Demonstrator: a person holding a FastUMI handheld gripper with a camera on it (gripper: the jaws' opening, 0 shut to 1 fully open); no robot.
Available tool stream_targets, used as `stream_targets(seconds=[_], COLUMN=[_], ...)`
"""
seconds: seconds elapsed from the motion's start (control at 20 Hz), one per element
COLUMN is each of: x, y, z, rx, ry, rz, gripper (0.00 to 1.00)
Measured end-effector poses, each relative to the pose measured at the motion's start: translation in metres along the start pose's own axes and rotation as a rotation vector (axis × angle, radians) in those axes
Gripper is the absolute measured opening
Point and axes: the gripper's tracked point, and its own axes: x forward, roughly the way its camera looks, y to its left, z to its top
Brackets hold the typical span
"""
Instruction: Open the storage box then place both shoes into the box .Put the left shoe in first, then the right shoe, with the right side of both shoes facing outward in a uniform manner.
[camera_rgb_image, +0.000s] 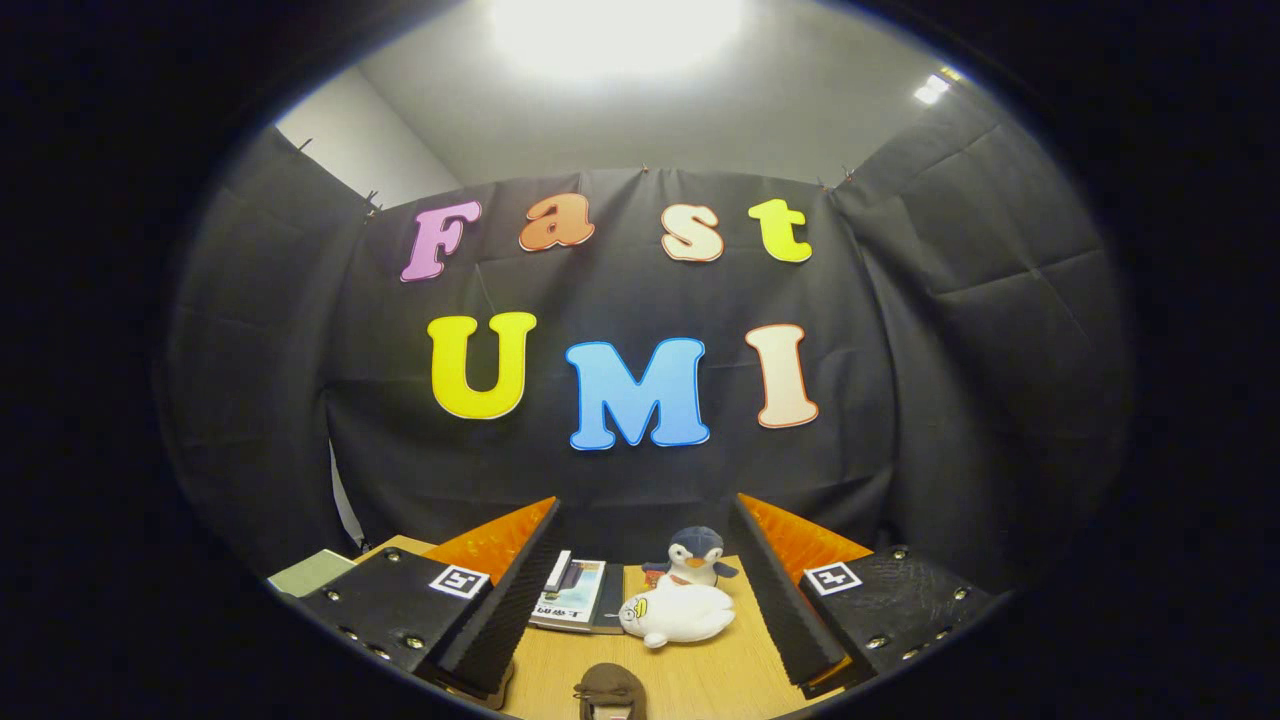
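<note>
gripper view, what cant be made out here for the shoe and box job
- Gripper: fingers spread open, holding nothing.
- Brown thing between the fingers: cut off at the bottom; cannot tell what it is.
- Book: partly hidden by the near finger; cover too small to read.
- Penguin toy: lower body hidden by the white plush lying in front.
- Table: much of its surface is covered by the fingers.

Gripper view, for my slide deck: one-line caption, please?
Open gripper fingers frame a wooden table with a white plush seal, plush penguin and book.
</note>
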Motion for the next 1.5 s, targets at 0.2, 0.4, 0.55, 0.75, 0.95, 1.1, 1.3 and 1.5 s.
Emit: stream_targets(seconds=[0.2, 0.4, 0.55, 0.75, 0.95, 1.1, 1.3, 1.5], x=[0.004, 0.013, 0.019, 0.023, 0.019, 0.019, 0.012, -0.004], y=[0.009, 0.028, 0.054, 0.097, 0.144, 0.173, 0.207, 0.253], z=[-0.004, -0.020, -0.039, -0.074, -0.118, -0.154, -0.197, -0.228], rx=[0.014, 0.052, 0.097, 0.164, 0.267, 0.328, 0.384, 0.488], ry=[0.007, 0.044, 0.083, 0.180, 0.320, 0.437, 0.596, 0.739], rz=[0.030, 0.091, 0.178, 0.321, 0.478, 0.558, 0.658, 0.809], gripper=[0.99, 0.99, 0.99, 0.99, 0.99, 0.99, 0.99, 0.99])
